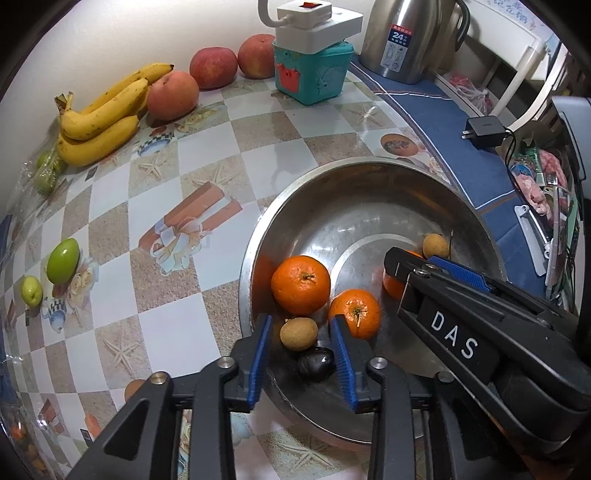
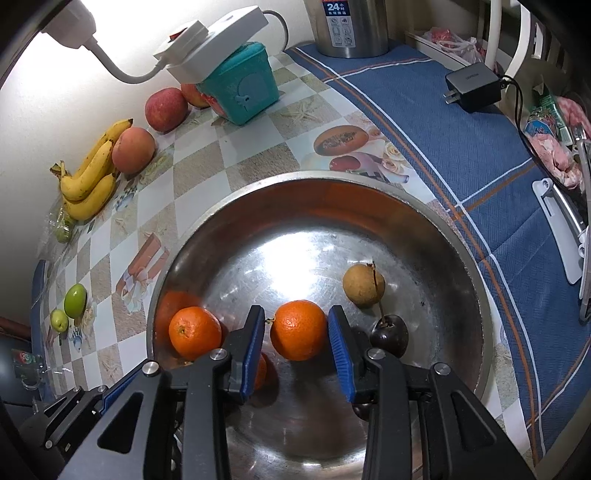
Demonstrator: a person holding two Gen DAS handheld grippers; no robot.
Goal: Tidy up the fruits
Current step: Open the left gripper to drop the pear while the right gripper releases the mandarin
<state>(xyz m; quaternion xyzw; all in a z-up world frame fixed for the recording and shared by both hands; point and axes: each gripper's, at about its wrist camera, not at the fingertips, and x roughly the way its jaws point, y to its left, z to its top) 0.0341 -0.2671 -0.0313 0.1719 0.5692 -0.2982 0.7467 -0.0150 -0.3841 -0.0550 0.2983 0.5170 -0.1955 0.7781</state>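
Fruit sits partly gathered in a steel bowl [image 2: 458, 236] on a checked tablecloth [image 1: 207, 155]. Inside the bowl lie three mandarins, two brown longans and dark cherries.

The right gripper [image 2: 296, 329] points steeply down into the bowl, its blue pads [image 2: 341, 332] set on either side of one mandarin [image 2: 298, 329]. The right pad sits at the fruit's skin, while a thin gap shows at the left pad, so a firm pinch cannot be confirmed. A stemmed longan [image 2: 364, 285] and a dark cherry [image 2: 389, 334] lie just to the right of it; another mandarin [image 2: 195, 332] rests against the bowl's left wall.

The left gripper [image 1: 301, 334] also points down into the bowl, fingers spread. A longan [image 1: 298, 333] lies between its pads [image 1: 263, 343] without contact, and a dark cherry [image 1: 315, 363] lies just beside that longan. Two mandarins [image 1: 300, 283] rest beyond the fingertips.

Outside the bowl, near the wall, lie a bunch of bananas [image 1: 99, 122] and three apples [image 1: 173, 95]. Two small green fruits [image 1: 63, 260] lie well apart from them at the left. A teal box [image 1: 312, 72] carries a white power strip [image 1: 319, 26]; a steel kettle [image 1: 410, 37] and a black charger [image 1: 484, 131] stand on a blue cloth [image 1: 443, 122].
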